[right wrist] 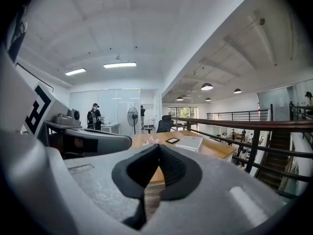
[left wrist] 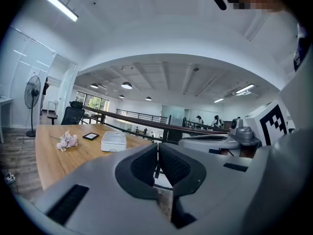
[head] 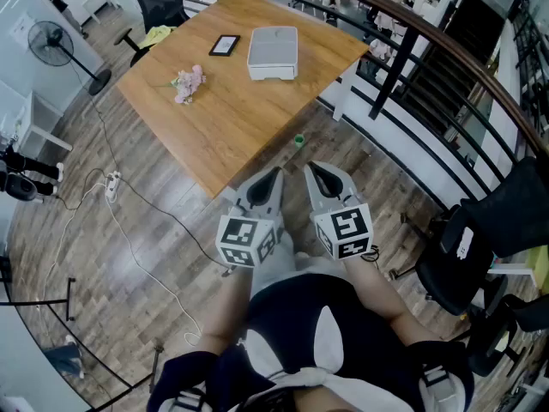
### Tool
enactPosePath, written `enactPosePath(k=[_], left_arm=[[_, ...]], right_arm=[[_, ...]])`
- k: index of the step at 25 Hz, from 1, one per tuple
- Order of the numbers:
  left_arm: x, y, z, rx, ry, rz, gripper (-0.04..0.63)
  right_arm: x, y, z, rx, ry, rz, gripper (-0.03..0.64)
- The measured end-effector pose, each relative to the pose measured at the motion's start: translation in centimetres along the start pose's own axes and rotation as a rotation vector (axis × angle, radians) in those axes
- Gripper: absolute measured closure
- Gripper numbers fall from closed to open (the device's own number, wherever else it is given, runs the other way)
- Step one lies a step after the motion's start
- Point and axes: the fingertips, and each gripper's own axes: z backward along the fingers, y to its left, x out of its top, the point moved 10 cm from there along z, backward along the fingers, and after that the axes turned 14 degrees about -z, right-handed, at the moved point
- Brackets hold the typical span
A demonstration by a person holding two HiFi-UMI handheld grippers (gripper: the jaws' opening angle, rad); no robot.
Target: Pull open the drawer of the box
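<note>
A white box (head: 273, 52) lies flat on the far part of the wooden table (head: 232, 118); it also shows as a small white box (left wrist: 113, 141) in the left gripper view and as a white box (right wrist: 189, 143) in the right gripper view. Both grippers hang side by side in front of the table's near corner, well short of the box. My left gripper (head: 275, 175) is shut with nothing between its pads. My right gripper (head: 310, 170) is shut and empty too.
On the table lie a pink flower sprig (head: 187, 83) and a small black-framed tablet (head: 225, 45). A dark railing (head: 446, 50) runs along the right. Office chairs (head: 480, 239) stand at the right, a fan (head: 53, 45) at the left, cables (head: 129, 230) on the floor.
</note>
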Motion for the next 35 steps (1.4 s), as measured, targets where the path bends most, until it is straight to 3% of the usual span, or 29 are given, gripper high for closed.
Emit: enactPosePath(k=[13,33,35], left_arm=[[-0.5,4.2,-3.8,-0.006,0.005,0.020,0.574],[0.1,19.2,-13.8,-0.027,0.013,0.035,0.574],[0.2,20.5,-14.7,-0.031,0.014,0.027,0.571]], right_arm=[[0.6,-1.6,-5.0,0.018,-0.011,0.005,0.618],[4.1,-4.9,-21.5,-0.025,0.068,0.016,0.617],[4.4,-5.4,-23.0,-0.028,0.074,0.011,0.588]])
